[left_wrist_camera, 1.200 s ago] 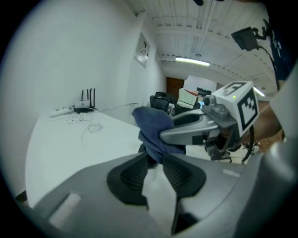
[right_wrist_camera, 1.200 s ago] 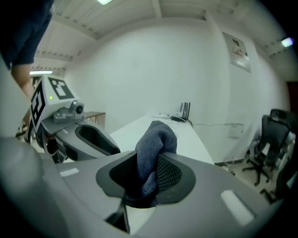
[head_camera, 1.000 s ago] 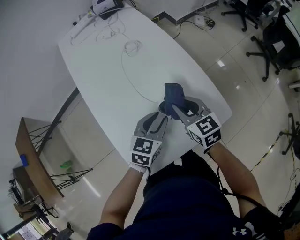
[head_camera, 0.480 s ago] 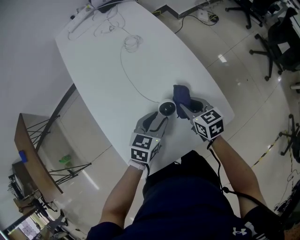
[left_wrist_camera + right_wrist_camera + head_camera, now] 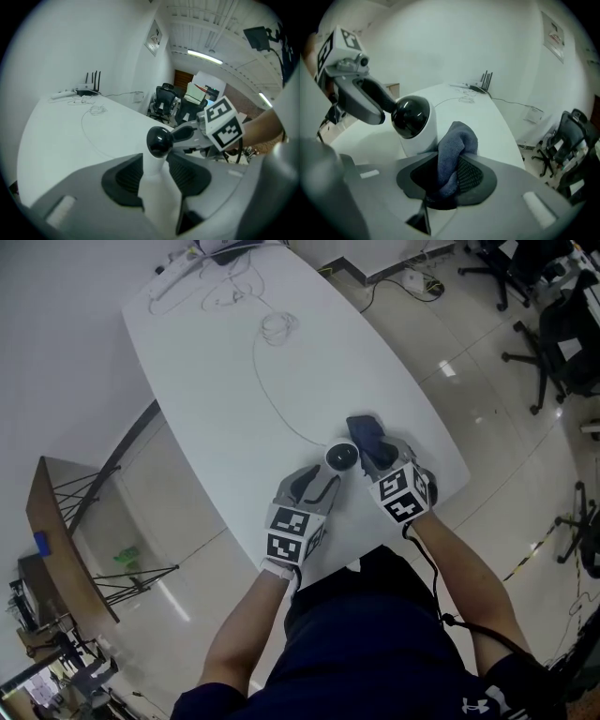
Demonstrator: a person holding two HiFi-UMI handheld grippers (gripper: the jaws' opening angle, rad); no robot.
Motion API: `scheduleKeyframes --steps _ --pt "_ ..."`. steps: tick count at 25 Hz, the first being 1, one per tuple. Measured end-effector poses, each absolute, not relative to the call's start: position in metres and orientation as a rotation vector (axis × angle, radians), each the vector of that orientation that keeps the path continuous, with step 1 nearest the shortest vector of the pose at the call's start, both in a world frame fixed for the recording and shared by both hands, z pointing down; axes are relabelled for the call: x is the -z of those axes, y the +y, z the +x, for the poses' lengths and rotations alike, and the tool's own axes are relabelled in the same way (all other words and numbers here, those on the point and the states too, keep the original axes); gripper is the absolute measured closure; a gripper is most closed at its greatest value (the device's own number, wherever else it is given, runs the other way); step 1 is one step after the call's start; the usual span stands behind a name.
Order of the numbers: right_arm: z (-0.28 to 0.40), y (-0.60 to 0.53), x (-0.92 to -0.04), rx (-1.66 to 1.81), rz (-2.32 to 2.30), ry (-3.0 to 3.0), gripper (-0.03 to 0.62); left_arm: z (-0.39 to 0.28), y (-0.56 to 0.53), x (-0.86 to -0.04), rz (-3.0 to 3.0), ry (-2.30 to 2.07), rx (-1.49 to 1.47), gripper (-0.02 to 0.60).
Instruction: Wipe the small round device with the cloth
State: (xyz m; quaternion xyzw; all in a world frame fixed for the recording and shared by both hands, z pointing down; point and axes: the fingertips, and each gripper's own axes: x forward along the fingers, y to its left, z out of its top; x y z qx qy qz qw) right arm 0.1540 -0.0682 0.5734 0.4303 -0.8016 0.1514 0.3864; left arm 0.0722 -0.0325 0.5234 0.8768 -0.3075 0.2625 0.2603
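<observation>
Standing upright, small round device (image 5: 341,457), black dome (image 5: 410,117) uppermost, cloth (image 5: 457,140) just beside

No word or number can be read anywhere right now. Black-and-white square code patterns are shown on the left cube (image 5: 292,535) and the right cube (image 5: 401,497), but they are patterns only, with no letters or digits among them. A small white brand emblem (image 5: 475,703) is spotted on the person's dark shirt without any wording beside it, and a framed notice (image 5: 153,38) is seen hanging on the wall, its print too small and blurred to be made out.
</observation>
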Motion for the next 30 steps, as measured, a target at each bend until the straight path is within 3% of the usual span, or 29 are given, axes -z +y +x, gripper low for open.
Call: scheduleKeyframes --steps 5,11,16,30 --pt "0.172 -0.069 -0.532 -0.523 1.267 -2.169 0.484 0.063 -0.03 -0.51 2.431 -0.838 -0.694 0.417" --pt "0.121 -0.064 -0.452 -0.187 1.068 -2.356 0.484 0.065 -0.043 -0.498 2.504 -0.876 -0.67 0.437" --pt "0.094 -0.056 -0.458 0.062 0.791 -2.262 0.484 0.075 -0.038 -0.499 2.527 -0.836 -0.704 0.437" --pt "0.136 -0.101 -0.497 -0.311 0.775 -2.37 0.484 0.079 -0.035 -0.52 2.461 -0.821 -0.745 0.437"
